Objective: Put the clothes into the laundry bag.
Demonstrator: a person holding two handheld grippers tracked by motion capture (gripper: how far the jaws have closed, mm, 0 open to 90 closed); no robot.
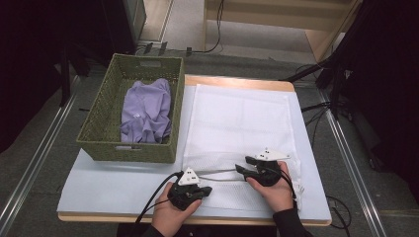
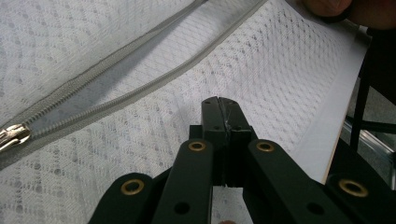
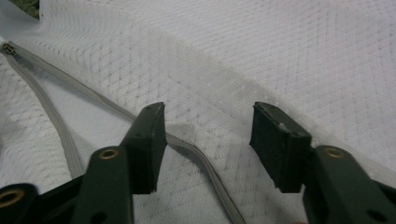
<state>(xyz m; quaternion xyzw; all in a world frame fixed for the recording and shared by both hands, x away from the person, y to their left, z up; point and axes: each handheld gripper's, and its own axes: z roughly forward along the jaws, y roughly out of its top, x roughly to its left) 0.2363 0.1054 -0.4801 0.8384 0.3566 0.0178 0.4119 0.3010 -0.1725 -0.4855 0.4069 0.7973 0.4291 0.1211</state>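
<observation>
A white mesh laundry bag lies flat on the table, with a grey zipper running along its near part. The zipper is partly undone, its two tapes spread apart, and the metal slider sits at the closed end. My left gripper rests low on the mesh near the bag's near left corner, jaws shut; whether mesh is pinched between them I cannot tell. My right gripper hovers over the zipper tape, open, nothing between its pads.
A green woven basket stands at the table's left, holding a crumpled lavender garment. The table's pale top shows bare in front of the basket. Cables trail from both grippers toward the near edge. Dark stands flank the table.
</observation>
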